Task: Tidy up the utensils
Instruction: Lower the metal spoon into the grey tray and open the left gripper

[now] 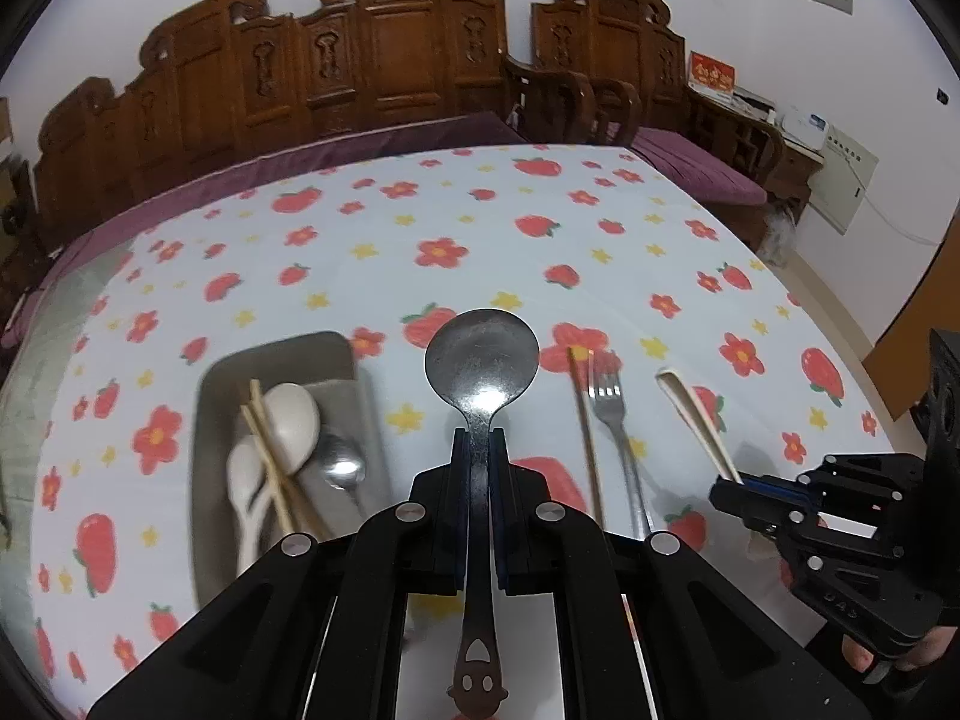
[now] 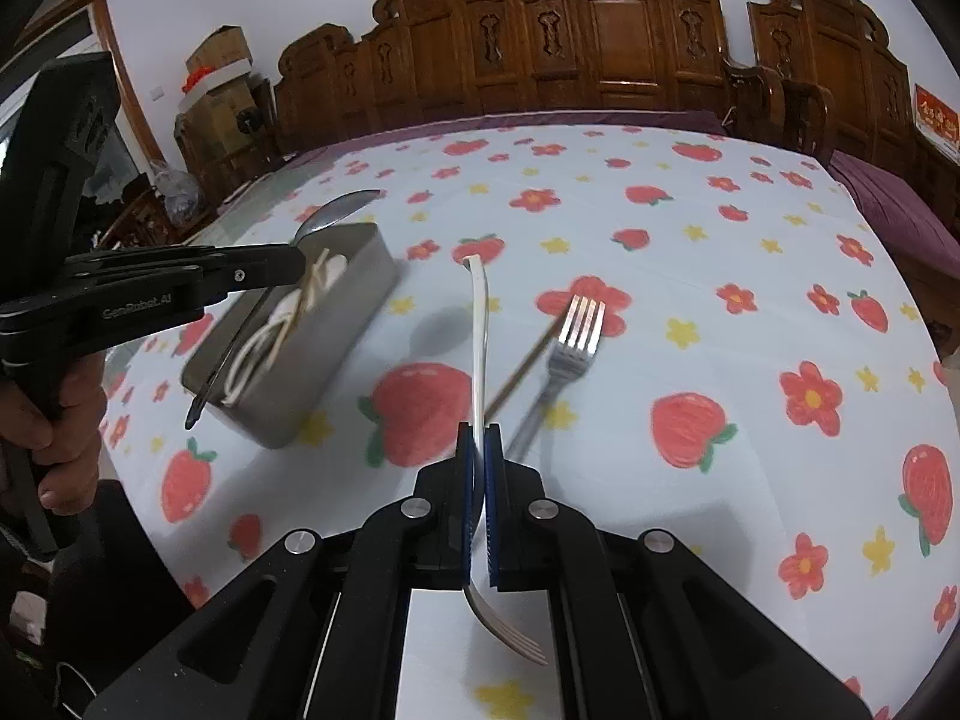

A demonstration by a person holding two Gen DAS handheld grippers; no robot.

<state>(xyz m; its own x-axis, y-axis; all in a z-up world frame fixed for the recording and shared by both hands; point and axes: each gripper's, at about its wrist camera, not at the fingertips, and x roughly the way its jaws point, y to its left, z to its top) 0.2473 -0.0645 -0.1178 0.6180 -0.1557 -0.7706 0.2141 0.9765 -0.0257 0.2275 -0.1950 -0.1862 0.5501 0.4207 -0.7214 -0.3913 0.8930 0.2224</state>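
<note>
My left gripper is shut on the handle of a large metal spoon, held above the table with its bowl pointing away; the right wrist view shows this left gripper and the metal spoon over the tray. My right gripper is shut on a white-handled fork, handle forward and tines behind the fingers; from the left wrist view this right gripper and its white handle sit at the right. A grey tray holds white spoons, chopsticks and a small metal spoon.
A metal fork and a single chopstick lie on the flower-print tablecloth between the two grippers. Carved wooden chairs line the far side of the table. A hand grips the left tool.
</note>
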